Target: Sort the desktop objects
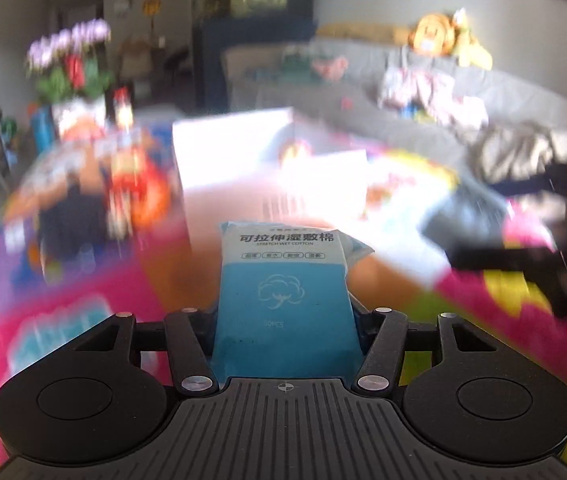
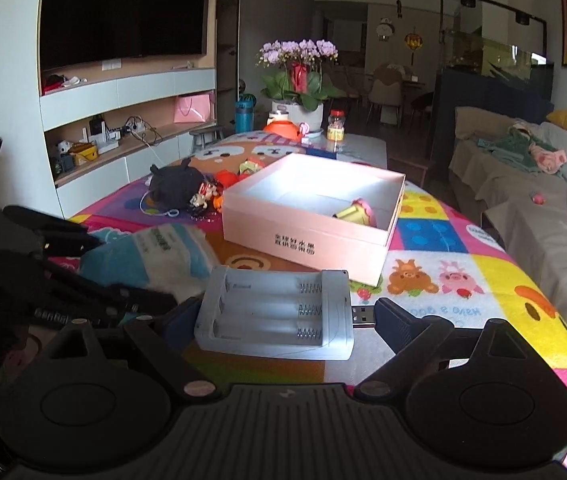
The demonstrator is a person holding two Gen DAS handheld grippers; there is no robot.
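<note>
My left gripper (image 1: 283,316) is shut on a blue and white pack of wet cotton pads (image 1: 283,280) and holds it above the colourful table mat; the left wrist view is motion-blurred. The pack also shows in the right wrist view (image 2: 151,256), with the left gripper at the left edge. My right gripper (image 2: 279,316) is closed around a white battery charger (image 2: 275,312) with a USB plug, its fingers touching both ends. A pink open box (image 2: 311,220) stands ahead in the table's middle, with a small yellow and red item (image 2: 357,212) inside. The box shows blurred in the left wrist view (image 1: 239,148).
A black plush toy (image 2: 175,188) and small red and orange toys (image 2: 219,188) lie left of the box. A flower pot (image 2: 299,80), an orange container (image 2: 281,128) and a jar (image 2: 335,126) stand at the far end. A grey sofa (image 2: 523,200) runs along the right.
</note>
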